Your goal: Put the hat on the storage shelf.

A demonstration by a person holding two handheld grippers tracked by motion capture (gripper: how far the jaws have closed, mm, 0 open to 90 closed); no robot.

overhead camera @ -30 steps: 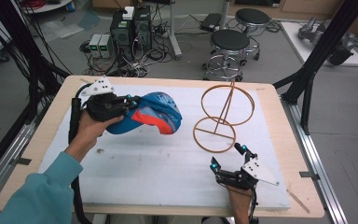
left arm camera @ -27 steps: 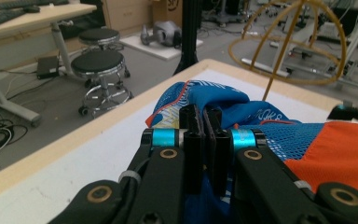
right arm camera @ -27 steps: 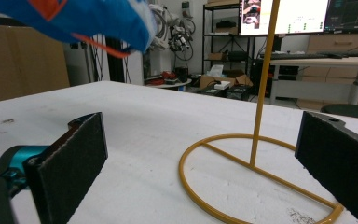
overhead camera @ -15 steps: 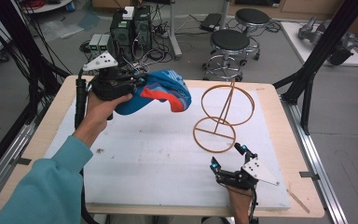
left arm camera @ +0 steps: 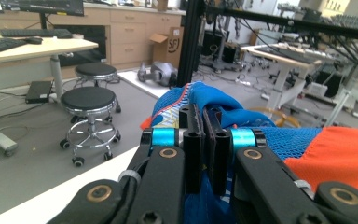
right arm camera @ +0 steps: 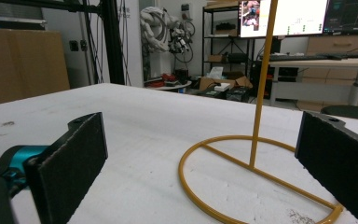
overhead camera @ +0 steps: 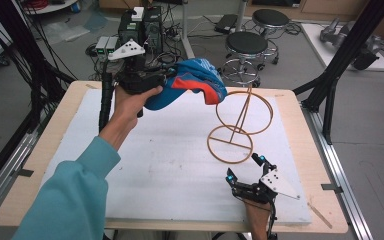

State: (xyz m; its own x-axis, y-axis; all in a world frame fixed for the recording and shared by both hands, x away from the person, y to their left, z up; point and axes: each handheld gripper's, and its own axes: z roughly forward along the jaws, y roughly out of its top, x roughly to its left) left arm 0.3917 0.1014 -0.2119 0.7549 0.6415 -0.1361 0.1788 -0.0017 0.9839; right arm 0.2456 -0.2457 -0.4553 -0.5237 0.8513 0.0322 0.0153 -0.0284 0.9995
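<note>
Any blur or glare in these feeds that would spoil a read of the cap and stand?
High view: even light, cap a bit soft. Left gripper view: left tool sharp, shut on the cap; orange fabric at the edge soft. Right gripper view: stand crisp, open right tool slightly soft, monitor behind bright.

The cap [overhead camera: 192, 82] hangs above the table's [overhead camera: 290, 100] far-left, wire stand [overhead camera: 240, 125] right of it.
</note>
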